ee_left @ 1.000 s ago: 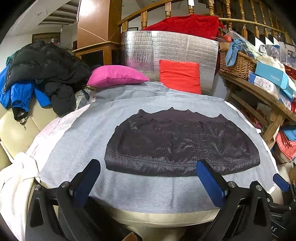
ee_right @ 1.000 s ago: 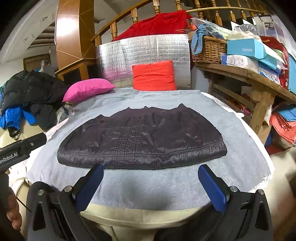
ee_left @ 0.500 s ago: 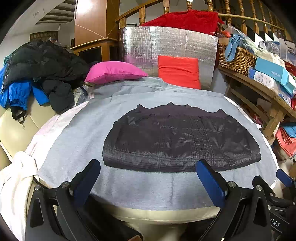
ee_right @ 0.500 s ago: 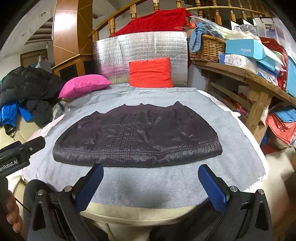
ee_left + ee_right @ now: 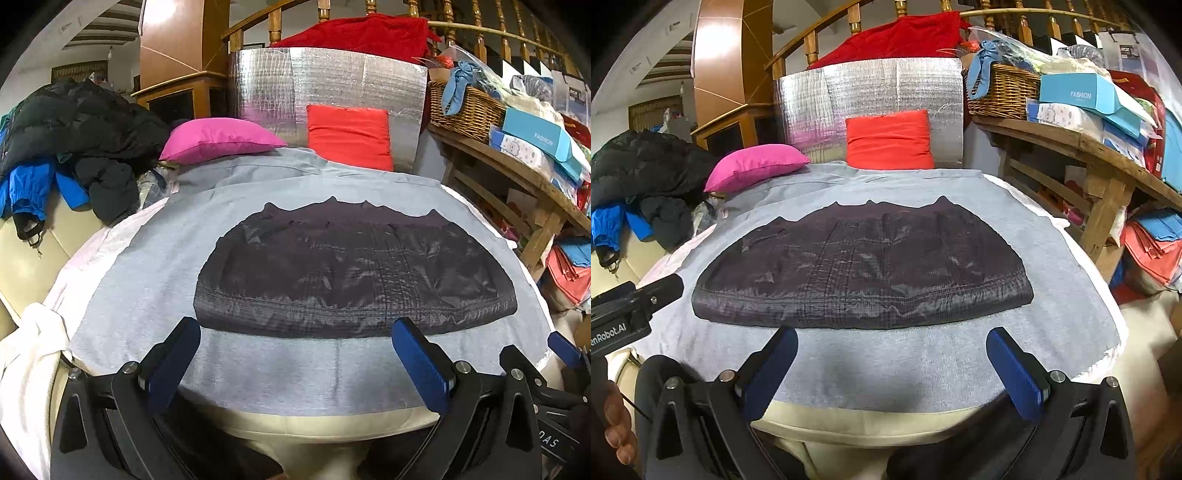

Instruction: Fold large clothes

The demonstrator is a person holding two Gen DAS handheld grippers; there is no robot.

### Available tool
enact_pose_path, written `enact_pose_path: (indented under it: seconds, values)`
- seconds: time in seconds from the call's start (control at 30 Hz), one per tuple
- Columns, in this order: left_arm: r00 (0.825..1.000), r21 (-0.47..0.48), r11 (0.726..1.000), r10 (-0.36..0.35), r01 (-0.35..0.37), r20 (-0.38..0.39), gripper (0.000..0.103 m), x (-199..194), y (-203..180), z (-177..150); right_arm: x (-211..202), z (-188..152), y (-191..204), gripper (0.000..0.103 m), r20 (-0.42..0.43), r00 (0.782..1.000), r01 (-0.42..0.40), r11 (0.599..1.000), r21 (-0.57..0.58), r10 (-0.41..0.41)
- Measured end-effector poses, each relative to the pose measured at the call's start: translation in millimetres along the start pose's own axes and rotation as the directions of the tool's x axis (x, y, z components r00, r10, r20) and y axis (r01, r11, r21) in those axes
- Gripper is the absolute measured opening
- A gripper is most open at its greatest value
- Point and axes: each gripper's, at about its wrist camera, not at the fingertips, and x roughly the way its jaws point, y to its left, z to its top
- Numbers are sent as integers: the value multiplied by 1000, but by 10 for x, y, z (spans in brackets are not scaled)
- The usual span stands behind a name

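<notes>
A dark purple-black quilted garment [image 5: 354, 266] lies flat on a grey sheet [image 5: 147, 288], its straight hem toward me; it also shows in the right wrist view [image 5: 864, 269] on the sheet [image 5: 923, 362]. My left gripper [image 5: 295, 360] is open and empty, its blue pads just short of the hem. My right gripper [image 5: 892, 363] is open and empty, also just short of the hem. The left gripper's body [image 5: 631, 314] shows at the left edge of the right wrist view, and the right gripper's tip [image 5: 563, 343] at the right edge of the left wrist view.
A pink pillow [image 5: 218, 138] and a red cushion [image 5: 349, 134] sit at the far end before a silver foil panel [image 5: 325, 81]. Dark and blue jackets [image 5: 66, 147] pile at left. A wooden shelf [image 5: 1071, 147] with a basket and boxes stands at right.
Both grippers have moved forward and slightly down toward the garment's near hem; the garment looks larger and closer. Both stay open.
</notes>
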Motion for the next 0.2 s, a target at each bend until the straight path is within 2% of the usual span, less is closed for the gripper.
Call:
enact_pose_path:
  seconds: [0.2]
  values:
    - [1000, 32, 999, -9, 8, 21, 103, -34, -38, -9, 5, 0, 36, 103, -4, 1000, 4, 1000, -7, -4]
